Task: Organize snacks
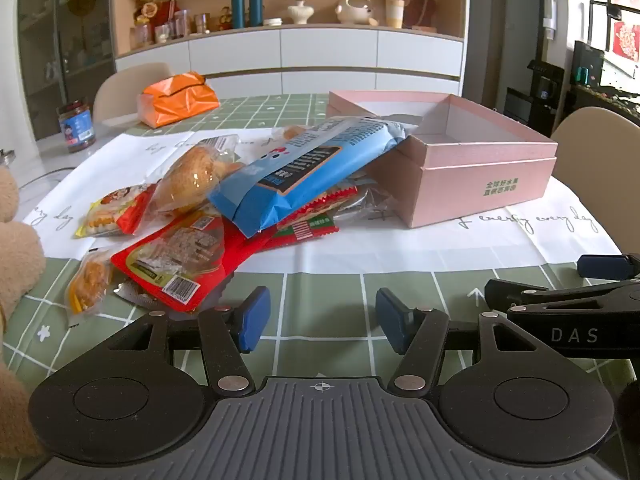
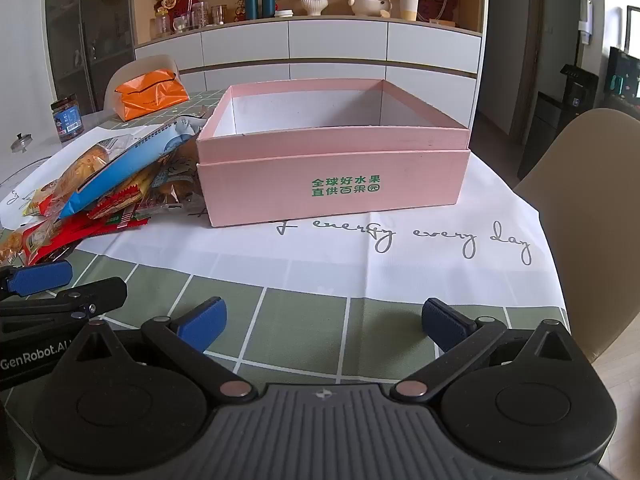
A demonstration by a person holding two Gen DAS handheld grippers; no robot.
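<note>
Leaning against the left wall of the open pink box (image 2: 332,184), the blue snack packet (image 1: 304,168) topped a heap of wrapped snacks: a clear-wrapped pastry (image 1: 192,178), a red pouch (image 1: 180,256) and a small yellow-red packet (image 1: 112,212). All lay on a white cloth (image 2: 360,248) over the green checked table (image 1: 320,312). The left gripper (image 1: 318,316) hung near the heap, jaws partly apart and empty. The right gripper (image 2: 324,320) stood wide open before the box, holding nothing.
</note>
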